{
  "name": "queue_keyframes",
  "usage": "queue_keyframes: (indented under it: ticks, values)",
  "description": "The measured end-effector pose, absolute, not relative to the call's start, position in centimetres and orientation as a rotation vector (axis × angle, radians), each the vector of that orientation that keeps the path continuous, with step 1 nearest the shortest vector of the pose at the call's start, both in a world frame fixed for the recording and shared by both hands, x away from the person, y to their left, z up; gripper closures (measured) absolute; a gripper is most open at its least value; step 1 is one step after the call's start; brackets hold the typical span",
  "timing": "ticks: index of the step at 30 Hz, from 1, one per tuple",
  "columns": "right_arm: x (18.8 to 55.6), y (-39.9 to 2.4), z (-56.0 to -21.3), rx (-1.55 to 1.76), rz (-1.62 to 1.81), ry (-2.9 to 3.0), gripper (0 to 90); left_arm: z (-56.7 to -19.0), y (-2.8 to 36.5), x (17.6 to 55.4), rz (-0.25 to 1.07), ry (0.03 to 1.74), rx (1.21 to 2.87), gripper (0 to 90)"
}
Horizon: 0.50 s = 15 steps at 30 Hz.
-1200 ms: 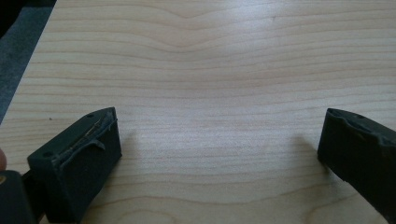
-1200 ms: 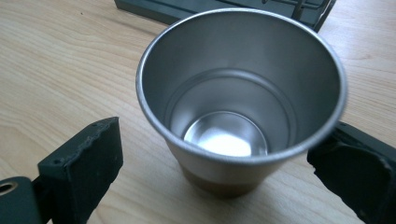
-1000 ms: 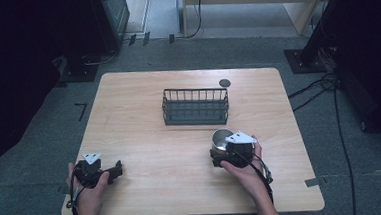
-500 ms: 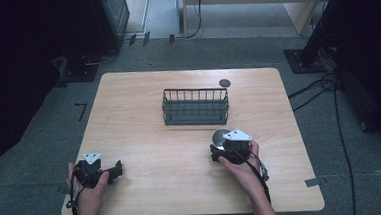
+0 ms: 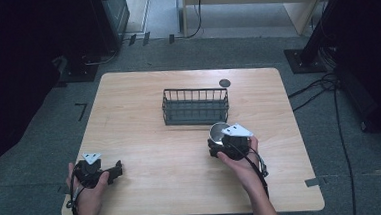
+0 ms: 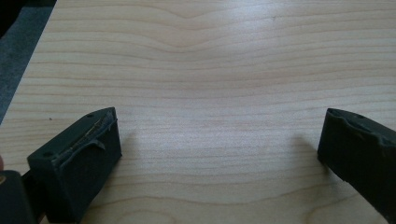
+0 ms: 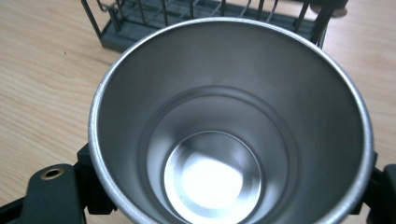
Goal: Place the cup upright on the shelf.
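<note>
1. Steel cup (image 7: 229,126), polished and empty, sits between the jaws of my right gripper (image 5: 229,144) with its mouth toward the camera; jaws stand at either side of its wall, closed onto it as far as I can judge
2. Judged handling: light, rigid, thin-walled, slick. Smooth metal against hard pads could slip or twist, so I'd keep the hold low on the wall, below the flared rim, squeeze steady
3. Cup position from the high view: right half of the wooden table (image 5: 144,115), just in front of the wire basket (image 5: 195,106), near its right end
4. Left gripper (image 6: 219,154) rests near the front left corner, jaws wide, bare wood between them, well apart from the cup
5. Obstacles: basket's upright bars directly ahead of the cup; rim must clear them if it goes in. Small dark disc (image 5: 224,83) lies beyond the basket, out of the way
</note>
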State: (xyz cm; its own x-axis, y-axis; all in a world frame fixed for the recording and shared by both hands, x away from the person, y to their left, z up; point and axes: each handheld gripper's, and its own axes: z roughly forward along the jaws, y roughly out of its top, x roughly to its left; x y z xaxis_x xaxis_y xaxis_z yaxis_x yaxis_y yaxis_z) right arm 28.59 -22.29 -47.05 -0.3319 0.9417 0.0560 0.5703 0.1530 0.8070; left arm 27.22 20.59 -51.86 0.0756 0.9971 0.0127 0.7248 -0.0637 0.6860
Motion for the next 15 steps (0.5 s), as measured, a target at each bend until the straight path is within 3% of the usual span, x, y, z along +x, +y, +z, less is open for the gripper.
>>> queue_keyframes:
  ticks: [15]
  values:
    - [30.1, -21.5, -43.5, 1.367, 1.115, 1.927, 17.9, -51.9, 20.6, 27.3, 0.690, 1.704, 1.841, 0.0]
